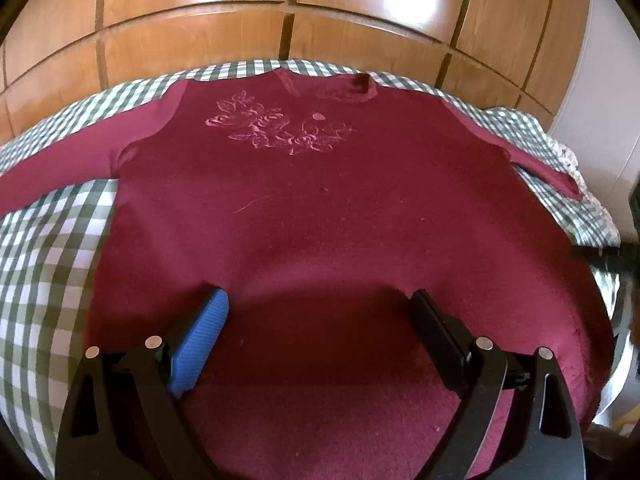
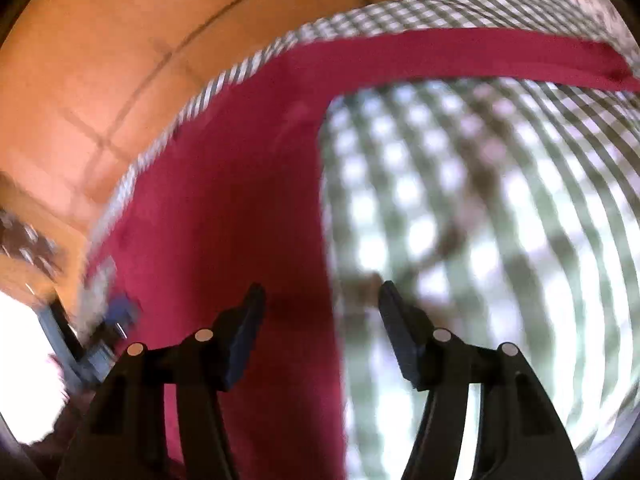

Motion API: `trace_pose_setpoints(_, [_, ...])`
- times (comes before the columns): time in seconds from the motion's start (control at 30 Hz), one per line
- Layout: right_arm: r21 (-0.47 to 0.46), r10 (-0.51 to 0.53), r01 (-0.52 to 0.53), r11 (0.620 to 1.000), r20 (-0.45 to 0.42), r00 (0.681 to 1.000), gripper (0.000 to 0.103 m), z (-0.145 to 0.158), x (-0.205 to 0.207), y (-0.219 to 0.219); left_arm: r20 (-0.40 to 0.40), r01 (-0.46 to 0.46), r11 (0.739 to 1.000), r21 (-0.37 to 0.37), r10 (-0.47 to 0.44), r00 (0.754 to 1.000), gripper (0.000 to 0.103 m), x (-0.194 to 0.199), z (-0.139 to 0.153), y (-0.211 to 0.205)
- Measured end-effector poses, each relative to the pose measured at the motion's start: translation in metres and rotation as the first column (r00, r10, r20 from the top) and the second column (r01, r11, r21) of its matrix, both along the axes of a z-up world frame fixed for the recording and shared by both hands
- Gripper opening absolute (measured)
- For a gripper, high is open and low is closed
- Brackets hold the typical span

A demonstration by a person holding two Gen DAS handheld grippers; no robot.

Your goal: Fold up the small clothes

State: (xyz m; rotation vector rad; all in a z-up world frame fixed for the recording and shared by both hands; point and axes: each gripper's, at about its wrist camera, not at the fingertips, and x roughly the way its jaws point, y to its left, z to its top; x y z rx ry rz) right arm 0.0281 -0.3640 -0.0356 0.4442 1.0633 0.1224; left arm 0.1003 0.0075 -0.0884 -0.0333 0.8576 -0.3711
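The maroon sweater [image 1: 320, 208] is lying flat, front up, filling the centre of the left wrist frame on the checked cloth [image 1: 44, 264], its sleeves reaching toward both edges. Wooden panelling [image 1: 240, 8] is curving across the top. The left gripper [image 1: 320, 304] is hovering at bottom centre, jaws wide apart. In the blurred right wrist frame, the right gripper [image 2: 322, 300] is sitting jaws apart over the sweater's side edge.
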Motion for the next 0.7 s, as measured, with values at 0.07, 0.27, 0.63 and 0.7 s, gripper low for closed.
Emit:
trace_pose_setpoints(0.07, [-0.003, 0.021, -0.021, 1.000, -0.014, 1.000, 0.058, 0.002, -0.017, 0.011, 0.004, 0.000, 1.000, -0.012, 0.000, 1.000, 0.091, -0.002, 0.000, 0.002])
trace_pose_setpoints(0.27, [-0.126, 0.051, -0.060, 0.990, -0.079, 0.996, 0.012, -0.002, -0.062, 0.031, 0.002, -0.011, 1.000, -0.026, 0.011, 1.000, 0.091, -0.004, 0.001, 0.004])
trace_pose_setpoints(0.63, [-0.046, -0.107, 0.105, 0.993, -0.037, 0.994, 0.051, 0.016, -0.070, -0.025, -0.039, -0.120, 0.992, -0.047, 0.118, 0.992, 0.091, 0.009, 0.012, 0.029])
trace_pose_setpoints(0.7, [0.008, -0.220, 0.220, 0.976, 0.000, 0.976, 0.063, 0.023, -0.058, -0.056, -0.029, -0.095, 0.995, -0.001, 0.095, 0.995, 0.094, 0.008, 0.007, 0.022])
